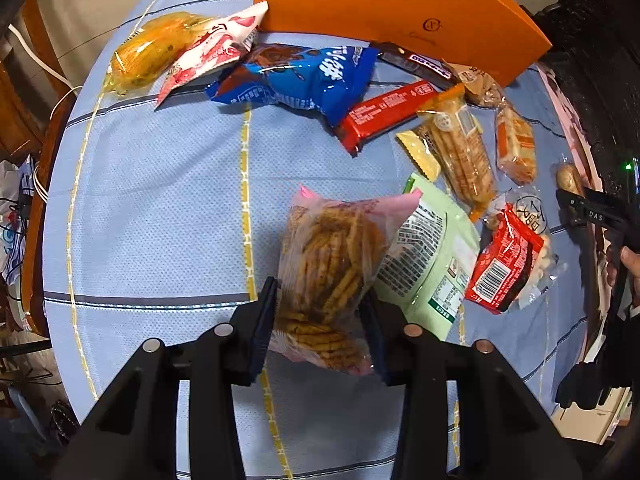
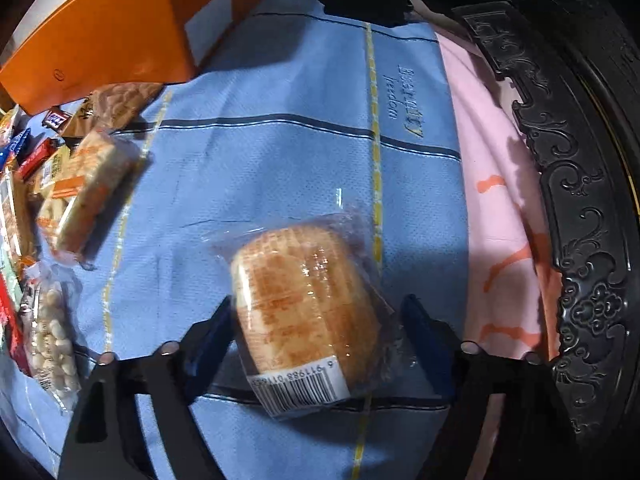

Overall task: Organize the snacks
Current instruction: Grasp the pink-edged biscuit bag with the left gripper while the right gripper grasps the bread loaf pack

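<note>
Black hand-held gripper [image 1: 320,320] (blue pads, round metal screws).

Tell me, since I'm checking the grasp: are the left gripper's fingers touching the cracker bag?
Touching. The left wrist view shows both fingers of the left gripper pressed against the sides of the cracker bag.

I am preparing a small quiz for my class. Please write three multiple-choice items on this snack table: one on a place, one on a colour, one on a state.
1. Where does the blue bag lie?
A) beside the orange box
B) on the floor
C) inside the box

2. What colour is the box?
A) green
B) orange
C) white

3. What grips the left claw?
A) nothing
B) a red bar
C) a bag of brown crackers

Key: 1 A, it lies on the cloth by the box; 2 B, its walls are orange; 3 C, the pads press the bag.
</note>
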The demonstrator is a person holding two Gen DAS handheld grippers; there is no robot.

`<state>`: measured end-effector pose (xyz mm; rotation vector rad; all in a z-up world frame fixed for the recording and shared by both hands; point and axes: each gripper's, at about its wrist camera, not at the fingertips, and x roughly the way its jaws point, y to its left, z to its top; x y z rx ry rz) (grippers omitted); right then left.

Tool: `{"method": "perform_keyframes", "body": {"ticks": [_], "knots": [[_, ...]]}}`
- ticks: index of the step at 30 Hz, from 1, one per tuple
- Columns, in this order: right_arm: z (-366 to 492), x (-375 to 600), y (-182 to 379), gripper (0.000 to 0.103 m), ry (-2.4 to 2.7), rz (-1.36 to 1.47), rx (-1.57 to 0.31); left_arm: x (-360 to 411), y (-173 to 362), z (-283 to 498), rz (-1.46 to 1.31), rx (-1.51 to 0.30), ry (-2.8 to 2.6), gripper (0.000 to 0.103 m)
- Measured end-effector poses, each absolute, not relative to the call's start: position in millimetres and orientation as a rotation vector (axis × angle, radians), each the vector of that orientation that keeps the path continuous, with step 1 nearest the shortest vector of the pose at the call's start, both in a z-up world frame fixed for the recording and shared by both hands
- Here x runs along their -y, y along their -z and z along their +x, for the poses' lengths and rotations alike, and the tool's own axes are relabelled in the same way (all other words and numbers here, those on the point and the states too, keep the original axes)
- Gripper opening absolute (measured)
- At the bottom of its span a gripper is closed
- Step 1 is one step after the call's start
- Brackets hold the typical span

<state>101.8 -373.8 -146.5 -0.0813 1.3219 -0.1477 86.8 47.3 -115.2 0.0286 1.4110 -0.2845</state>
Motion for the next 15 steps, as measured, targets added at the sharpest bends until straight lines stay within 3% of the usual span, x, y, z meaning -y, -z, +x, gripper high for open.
{"method": "perform_keyframes", "body": {"ticks": [2,15], "knots": [[100.5,368.1,143.5,0.063,0.154,-0.106,-1.326,-47.6,115.3,85.9,0.025,-1.407,0.282,0.040],[62.5,299.5,104.2,0.061,0.016,-0.028,-1.266,-45.6,122.0,84.8,0.022,-1.408,0.295,0.047]]}}
